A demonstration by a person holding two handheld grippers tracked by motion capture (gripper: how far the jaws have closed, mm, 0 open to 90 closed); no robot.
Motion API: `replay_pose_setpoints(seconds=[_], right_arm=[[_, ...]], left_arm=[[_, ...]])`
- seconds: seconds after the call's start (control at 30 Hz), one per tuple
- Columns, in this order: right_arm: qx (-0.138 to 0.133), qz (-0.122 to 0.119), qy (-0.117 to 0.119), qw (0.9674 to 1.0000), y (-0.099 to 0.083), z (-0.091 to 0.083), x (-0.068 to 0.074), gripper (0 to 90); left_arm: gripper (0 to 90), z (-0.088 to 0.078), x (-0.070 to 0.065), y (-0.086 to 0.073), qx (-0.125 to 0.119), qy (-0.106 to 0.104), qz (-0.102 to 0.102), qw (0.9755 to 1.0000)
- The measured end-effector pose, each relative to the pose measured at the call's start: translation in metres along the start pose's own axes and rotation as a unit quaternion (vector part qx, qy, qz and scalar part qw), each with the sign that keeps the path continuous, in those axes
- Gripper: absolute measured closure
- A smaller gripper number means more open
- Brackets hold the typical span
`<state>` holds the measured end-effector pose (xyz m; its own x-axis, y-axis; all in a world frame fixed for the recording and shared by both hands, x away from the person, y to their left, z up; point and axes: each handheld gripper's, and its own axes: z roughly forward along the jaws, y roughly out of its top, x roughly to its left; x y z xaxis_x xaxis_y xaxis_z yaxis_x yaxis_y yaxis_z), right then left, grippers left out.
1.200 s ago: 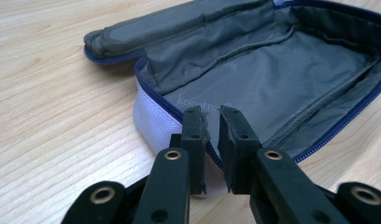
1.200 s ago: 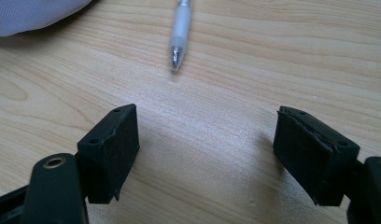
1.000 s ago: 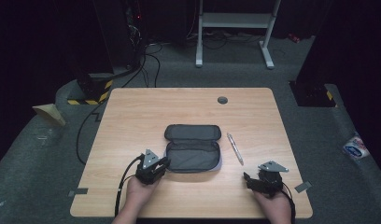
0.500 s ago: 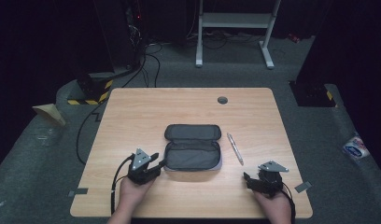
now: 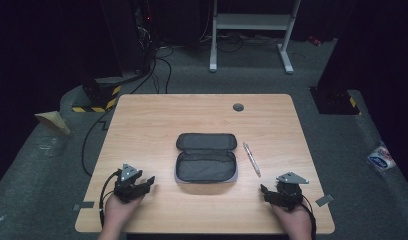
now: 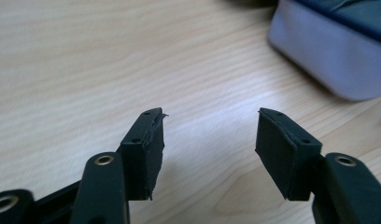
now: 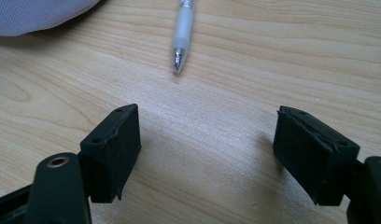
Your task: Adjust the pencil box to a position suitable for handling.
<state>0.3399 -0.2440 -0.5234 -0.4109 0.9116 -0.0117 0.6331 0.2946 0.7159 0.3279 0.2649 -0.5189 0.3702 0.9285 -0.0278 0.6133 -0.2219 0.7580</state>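
Note:
A dark grey pencil case [image 5: 206,157] lies unzipped and spread flat in the middle of the wooden table [image 5: 142,125]; its pale outer edge [image 6: 328,56] shows in the left gripper view. A white pen [image 5: 251,158] lies just right of it, tip toward me [image 7: 183,35]. My left gripper [image 5: 147,183] rests near the front left, a short way left of the case; its jaws have just been opening and stand open [image 6: 209,140] over bare wood. My right gripper [image 5: 265,191] sits at the front right, open [image 7: 207,149], with nothing between its jaws, the pen tip a little ahead.
A round grey cable grommet [image 5: 238,107] sits near the table's far edge. Cables [image 5: 92,145] run over the carpet at the left, a white metal stand [image 5: 252,30] is behind the table, and a small packet [image 5: 381,157] lies on the floor at right.
My left gripper has slid left, away from the case's near-left corner, and its jaws have parted. The right gripper and the pen have stayed put.

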Motion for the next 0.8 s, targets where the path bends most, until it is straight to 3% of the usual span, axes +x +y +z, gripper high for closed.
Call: replay_pose_setpoints(seconds=[0.27,0.4,0.53,0.63,0.8], right_arm=[[0.0,0.004,-0.002,1.0,0.0005,0.0005,0.0003,22.9],[0.0,0.005,-0.002,1.0,0.0005,0.0005,0.0002,23.0],[-0.001,0.007,0.001,1.0,0.0006,0.0005,-0.0008,23.0],[-0.006,0.018,0.01,0.9998,0.0001,-0.0006,-0.0039,25.1],[-0.038,0.008,0.018,0.9991,0.0002,-0.0058,-0.0071,28.3]], left_arm=[[37.5,0.0036,-0.0003,-0.0074,0.007,0.012,0.005,0.9999],[28.5,0.0065,-0.0019,-0.0065,0.008,0.013,0.011,0.9998],[25.8,0.0077,-0.0024,-0.0065,0.007,0.012,0.009,0.9999],[24.9,0.0081,-0.0026,-0.0062,0.008,0.012,0.007,0.9999],[25.0,0.008,-0.003,-0.0061,0.009,0.015,0.007,0.9998]])
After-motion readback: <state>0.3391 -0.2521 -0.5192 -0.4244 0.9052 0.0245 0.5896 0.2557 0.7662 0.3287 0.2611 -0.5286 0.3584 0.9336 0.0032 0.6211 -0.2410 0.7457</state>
